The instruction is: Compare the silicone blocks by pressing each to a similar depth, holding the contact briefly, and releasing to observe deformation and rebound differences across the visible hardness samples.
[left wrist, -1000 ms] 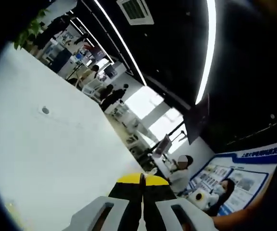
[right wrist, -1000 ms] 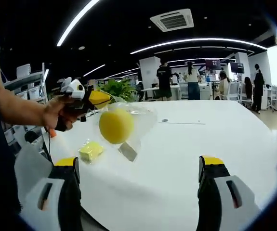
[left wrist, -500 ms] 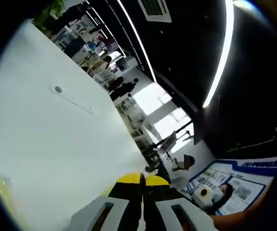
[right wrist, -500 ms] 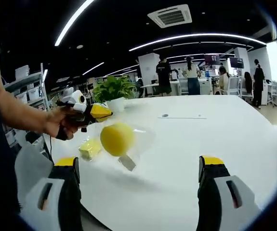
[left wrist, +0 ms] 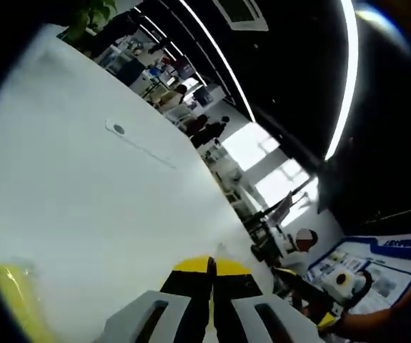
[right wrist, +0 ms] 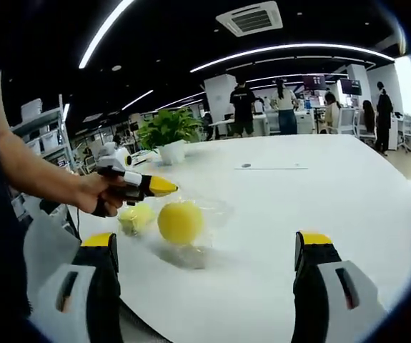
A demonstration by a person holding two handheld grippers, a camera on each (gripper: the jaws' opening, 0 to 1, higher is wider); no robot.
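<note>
The silicone blocks are not plainly seen: left of centre in the right gripper view, a yellow ball [right wrist: 180, 222] in a clear bag [right wrist: 212, 211] hangs from the closed left gripper [right wrist: 164, 188]. The right gripper [right wrist: 209, 275] gapes empty. Unbagging looks next.

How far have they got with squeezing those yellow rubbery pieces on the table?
No press looks done. In hand: the left gripper, shut, holds a clear bag with a round yellow sample above the white table. A second yellow sample sits beside it. The right gripper waits open. Pressing, holding and releasing every sample remains.
</note>
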